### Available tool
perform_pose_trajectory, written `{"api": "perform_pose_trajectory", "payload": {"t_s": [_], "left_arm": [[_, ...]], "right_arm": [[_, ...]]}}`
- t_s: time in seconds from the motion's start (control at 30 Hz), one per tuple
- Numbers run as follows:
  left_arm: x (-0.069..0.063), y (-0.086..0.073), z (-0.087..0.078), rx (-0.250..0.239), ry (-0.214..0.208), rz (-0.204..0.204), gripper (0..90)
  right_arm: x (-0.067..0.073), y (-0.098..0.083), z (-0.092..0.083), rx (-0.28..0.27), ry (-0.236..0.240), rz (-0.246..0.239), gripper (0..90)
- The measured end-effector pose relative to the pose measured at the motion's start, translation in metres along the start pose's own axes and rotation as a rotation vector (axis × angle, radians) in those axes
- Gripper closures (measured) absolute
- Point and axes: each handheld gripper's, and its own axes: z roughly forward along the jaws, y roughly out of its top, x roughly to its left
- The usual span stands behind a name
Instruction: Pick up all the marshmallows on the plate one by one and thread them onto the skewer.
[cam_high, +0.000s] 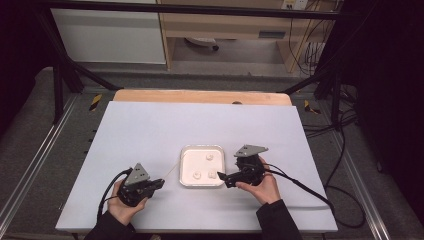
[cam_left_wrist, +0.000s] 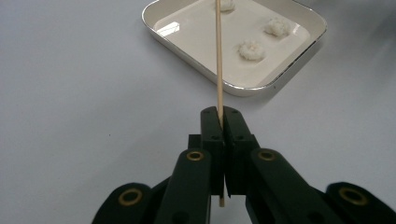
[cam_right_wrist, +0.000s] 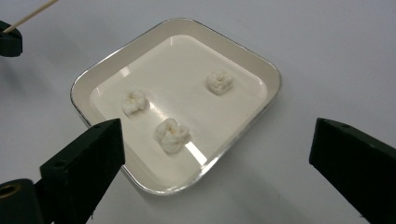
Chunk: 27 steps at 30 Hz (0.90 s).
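Left claw (cam_left_wrist: 219, 119) clamped tight on thin wooden skewer (cam_left_wrist: 218, 56), gripped near butt end, tip reaching over near rim of white tray (cam_left_wrist: 289, 70). Right claw (cam_right_wrist: 215, 172) spread wide, holding nothing, poised just short of tray's edge, nearest of three white puffy lumps (cam_right_wrist: 172, 135) between its jaws' line of sight. Other two lumps (cam_right_wrist: 134, 101) (cam_right_wrist: 219, 82) farther in on tray floor, well apart from each other.

Skewer: light, stiff but snappable, slick and round; likely to pivot unless pinched squarely. Lumps: probably soft, crumbly, light; best taken gently across the sides, or speared through the centre. Tray: shallow, glossy, likely to slide on the bare desk (cam_high: 150, 130) if nudged. Raised rim sole obstacle to a low approach.
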Motion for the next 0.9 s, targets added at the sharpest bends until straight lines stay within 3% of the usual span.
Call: {"api": "perform_pose_trajectory", "payload": {"t_s": [0.17,0.33,0.53,0.7,0.9], "left_arm": [[-0.001,0.000,-0.001,-0.008,0.000,0.001,88.3],[-0.001,-0.001,0.000,-0.008,-0.002,-0.001,88.2],[-0.003,-0.001,0.001,-0.011,-0.007,0.006,88.2],[-0.005,-0.001,0.001,-0.018,-0.011,0.008,88.2],[-0.005,-0.001,0.001,-0.018,-0.010,0.006,88.2]], "right_arm": [[0.006,0.005,0.015,0.012,0.043,-0.019,13.7],[0.007,0.004,0.029,-0.008,0.079,-0.002,23.4],[0.010,-0.002,0.044,0.021,0.118,0.007,37.5],[0.010,-0.007,0.050,0.061,0.098,0.002,46.6],[0.011,-0.009,0.051,0.066,0.091,-0.008,55.6]]}}
